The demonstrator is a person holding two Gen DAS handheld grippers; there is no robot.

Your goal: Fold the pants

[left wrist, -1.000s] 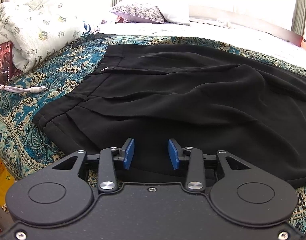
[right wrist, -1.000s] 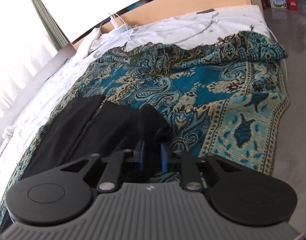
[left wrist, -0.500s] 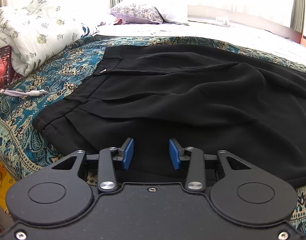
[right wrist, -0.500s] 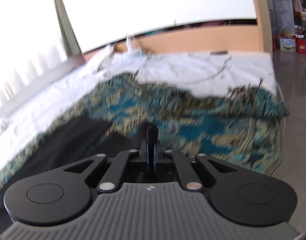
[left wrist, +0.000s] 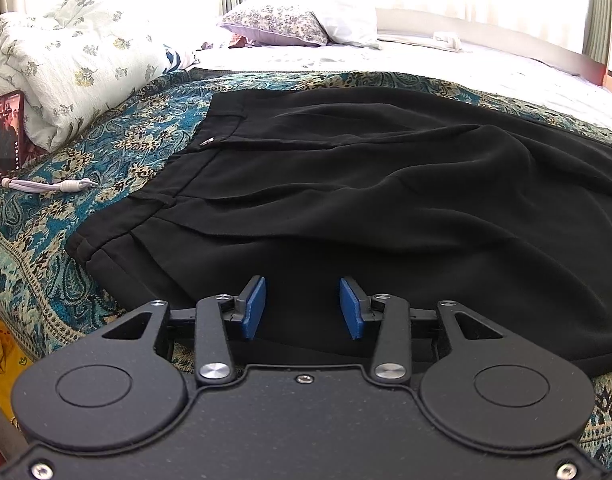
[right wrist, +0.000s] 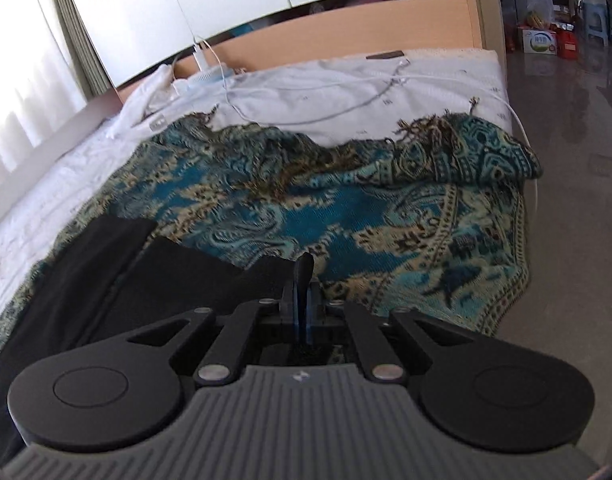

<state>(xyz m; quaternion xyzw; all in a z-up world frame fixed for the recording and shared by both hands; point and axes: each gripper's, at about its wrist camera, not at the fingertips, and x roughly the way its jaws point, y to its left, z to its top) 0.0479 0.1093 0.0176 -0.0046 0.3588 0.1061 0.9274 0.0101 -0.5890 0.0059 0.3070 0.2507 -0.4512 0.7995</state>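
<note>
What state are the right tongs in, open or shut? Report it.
Shut on the black pants: the right tongs have their blue pads pressed together with a tuft of the hem sticking up between them.

Black pants (left wrist: 386, 200), teal and cream paisley blanket (right wrist: 386, 220), white floral duvet (left wrist: 73, 60), blue gripper pads (left wrist: 254, 307)

I'm looking along the right gripper (right wrist: 303, 300), whose blue pads are pinching a fold of the black pants (right wrist: 153, 276); a tuft of the fabric is sticking up past the fingertips. The pant legs are trailing off to the lower left across the teal paisley blanket (right wrist: 406, 224). Beyond its fringed edge, a white sheet (right wrist: 346, 88) is carrying a white cable (right wrist: 306, 120), with the wooden bed board (right wrist: 346, 32) behind.
</note>
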